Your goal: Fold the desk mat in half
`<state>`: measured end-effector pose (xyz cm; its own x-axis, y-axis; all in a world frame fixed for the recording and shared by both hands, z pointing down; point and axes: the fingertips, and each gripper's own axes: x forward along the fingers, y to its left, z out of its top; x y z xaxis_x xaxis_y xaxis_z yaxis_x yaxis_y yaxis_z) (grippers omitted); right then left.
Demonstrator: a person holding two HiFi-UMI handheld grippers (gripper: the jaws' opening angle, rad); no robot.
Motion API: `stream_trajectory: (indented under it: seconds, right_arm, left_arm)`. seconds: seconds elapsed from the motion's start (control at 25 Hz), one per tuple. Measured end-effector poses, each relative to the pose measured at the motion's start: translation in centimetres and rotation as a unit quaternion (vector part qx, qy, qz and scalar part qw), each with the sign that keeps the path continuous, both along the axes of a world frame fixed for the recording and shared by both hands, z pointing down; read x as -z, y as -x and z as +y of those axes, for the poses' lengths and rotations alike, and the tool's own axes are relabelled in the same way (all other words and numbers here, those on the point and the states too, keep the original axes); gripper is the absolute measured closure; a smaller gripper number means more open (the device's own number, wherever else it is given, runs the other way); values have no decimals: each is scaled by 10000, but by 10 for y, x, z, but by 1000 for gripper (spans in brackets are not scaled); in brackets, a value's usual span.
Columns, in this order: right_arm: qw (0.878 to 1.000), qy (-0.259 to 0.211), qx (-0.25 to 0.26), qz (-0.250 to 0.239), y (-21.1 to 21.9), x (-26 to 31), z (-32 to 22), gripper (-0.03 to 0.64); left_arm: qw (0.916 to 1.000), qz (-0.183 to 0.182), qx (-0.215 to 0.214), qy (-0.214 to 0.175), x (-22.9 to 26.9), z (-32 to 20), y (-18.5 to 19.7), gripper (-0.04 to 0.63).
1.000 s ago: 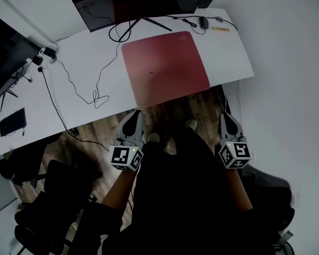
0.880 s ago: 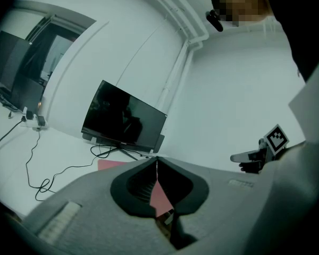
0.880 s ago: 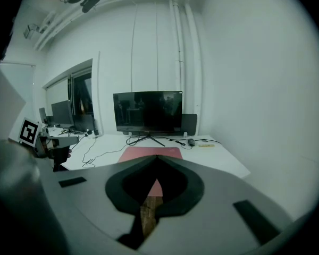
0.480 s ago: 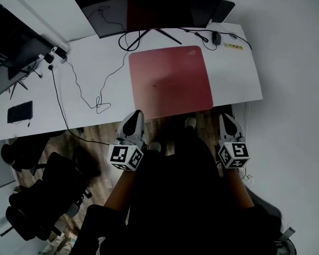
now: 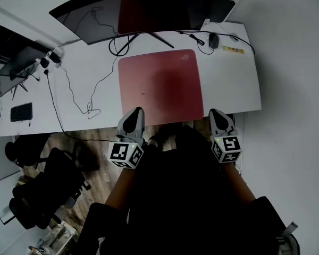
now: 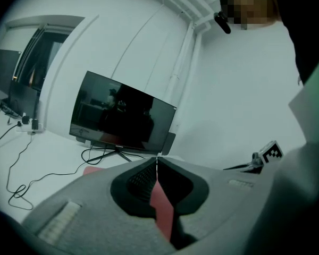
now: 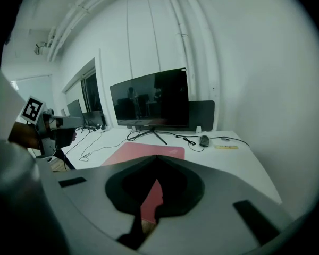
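The red desk mat [image 5: 159,86] lies flat and unfolded on the white desk [image 5: 229,84], in front of the monitor. My left gripper [image 5: 133,113] hangs at the desk's front edge, by the mat's near left corner. My right gripper [image 5: 217,112] is at the same edge, just right of the mat's near right corner. Both are shut with nothing in them. In the left gripper view the mat [image 6: 161,205] shows as a red strip behind the closed jaws. The right gripper view shows the mat [image 7: 144,152] stretching ahead beyond its closed jaws.
A wide dark monitor [image 5: 143,9] stands behind the mat, with loose black cables [image 5: 90,97] to the left. A mouse [image 5: 215,40] and a yellow strip [image 5: 235,50] lie at the far right. A black office chair [image 5: 42,190] stands on the wooden floor at my left.
Both grippers have moved forward from over the floor to the desk's front edge, and now sit at the mat's near corners. The mat has not moved.
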<state>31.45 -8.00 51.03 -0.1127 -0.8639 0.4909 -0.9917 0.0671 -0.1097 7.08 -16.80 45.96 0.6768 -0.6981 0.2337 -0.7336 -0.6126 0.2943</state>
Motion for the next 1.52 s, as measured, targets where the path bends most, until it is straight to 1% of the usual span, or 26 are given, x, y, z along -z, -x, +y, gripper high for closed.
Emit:
stream_trajectory:
  seconds: [0.08,0.2,0.4,0.52,0.68,0.8,0.84,0.92,1.0,1.16,1.28,1.4,1.52]
  right_arm:
    - [9998,92,150,31,-9,-9,-5,618]
    - [9992,231,318,-91,-18,-21,-13,618]
    - [9961,388,755,-226,-35,-39,-21,618]
    - [9938,467,948,-353,-43,-48,-25,618]
    - [9928,613,919,-454,-55,-63,-24,618]
    - [9907,879,881,-557,-58,-81,-20,618]
    - [9899,966,894,-521,-59,-88,-18,618]
    - [9898,1071,893,-275,-64,-100,-15,617]
    - [9889,1222,830,-140,-70,-111,-13,617]
    - [9823,1718,626,-409,-63,-136,-1,611]
    - [9757,2058,374,-648,-48,-153,9,549]
    - [9651,2395,-132,-1051,-41,-174,23,514]
    - [9495,2638,-734,-1533,-35,-193,36,487]
  left_arm:
    - [10000,-14,-70,61,-1,-2,-19,574]
    - [9998,-91,-36,154,-6,-9,-39,574]
    - [9994,-312,19,117,-8,-17,-72,574]
    - [9993,-359,32,116,-9,-16,-93,574]
    - [9984,-522,180,143,-14,-18,-104,574]
    - [9980,-589,135,160,-16,-21,-109,574]
    - [9981,-564,110,199,-18,-22,-108,574]
    - [9982,-516,25,290,-25,-24,-109,574]
    - [9980,-493,-130,368,-31,-29,-112,574]
    - [9972,-392,-477,420,-37,-42,-116,574]
    - [9966,-343,-582,480,-46,-52,-108,574]
    - [9950,-291,-765,568,-52,-58,-107,574]
    - [9939,-192,-897,608,-55,-61,-106,574]
